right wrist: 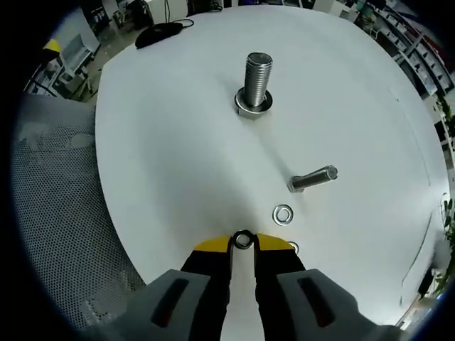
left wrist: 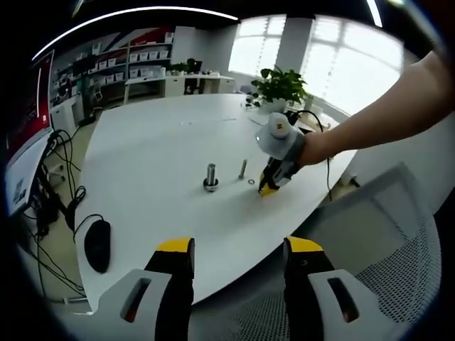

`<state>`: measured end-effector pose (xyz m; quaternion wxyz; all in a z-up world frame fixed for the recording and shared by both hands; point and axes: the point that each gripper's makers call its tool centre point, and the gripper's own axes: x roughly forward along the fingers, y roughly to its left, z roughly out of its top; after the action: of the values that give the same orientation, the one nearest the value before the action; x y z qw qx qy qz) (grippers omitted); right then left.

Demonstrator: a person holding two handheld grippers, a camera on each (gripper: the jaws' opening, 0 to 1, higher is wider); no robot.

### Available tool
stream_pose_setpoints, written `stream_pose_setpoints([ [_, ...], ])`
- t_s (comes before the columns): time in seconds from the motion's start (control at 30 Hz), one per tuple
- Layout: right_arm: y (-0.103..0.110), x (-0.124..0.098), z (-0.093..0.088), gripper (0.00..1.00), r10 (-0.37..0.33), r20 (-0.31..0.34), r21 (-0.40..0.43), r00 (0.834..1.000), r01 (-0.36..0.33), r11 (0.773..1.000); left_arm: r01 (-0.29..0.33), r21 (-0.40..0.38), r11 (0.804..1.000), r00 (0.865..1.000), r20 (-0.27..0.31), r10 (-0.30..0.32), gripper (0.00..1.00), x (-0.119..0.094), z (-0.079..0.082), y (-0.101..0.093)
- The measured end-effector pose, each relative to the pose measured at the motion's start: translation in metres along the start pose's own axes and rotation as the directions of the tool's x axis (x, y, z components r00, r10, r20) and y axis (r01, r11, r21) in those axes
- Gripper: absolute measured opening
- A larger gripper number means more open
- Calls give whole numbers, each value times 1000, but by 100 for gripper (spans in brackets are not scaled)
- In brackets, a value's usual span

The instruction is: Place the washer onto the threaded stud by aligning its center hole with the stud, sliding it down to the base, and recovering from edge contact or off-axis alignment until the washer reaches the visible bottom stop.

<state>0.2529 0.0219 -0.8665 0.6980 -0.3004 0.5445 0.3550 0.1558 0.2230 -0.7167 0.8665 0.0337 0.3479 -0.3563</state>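
Though half hidden, washer seems claw-pinched.

The counter is white and rounded. On it, away from its edges, a large threaded stud stands upright. A smaller bolt lies near it, with a loose washer just beside. A black mouse rests near one edge.
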Motion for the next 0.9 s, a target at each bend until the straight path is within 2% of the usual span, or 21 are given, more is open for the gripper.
stream_pose_setpoints([
  [0.1,-4,-5,3,13,-7,13,5,1000,7,1000,1,-1,1000,1000,4,-1,49,0,1,0],
  [0.43,-6,-21,6,13,-3,-1,-34,1000,3,999,7,-5,1000,1000,27,-7,49,-1,5,-1],
  [0.9,-34,-56,45,13,-60,59,-128,996,67,989,11,0,1000,999,34,-11,49,-2,6,-2],
])
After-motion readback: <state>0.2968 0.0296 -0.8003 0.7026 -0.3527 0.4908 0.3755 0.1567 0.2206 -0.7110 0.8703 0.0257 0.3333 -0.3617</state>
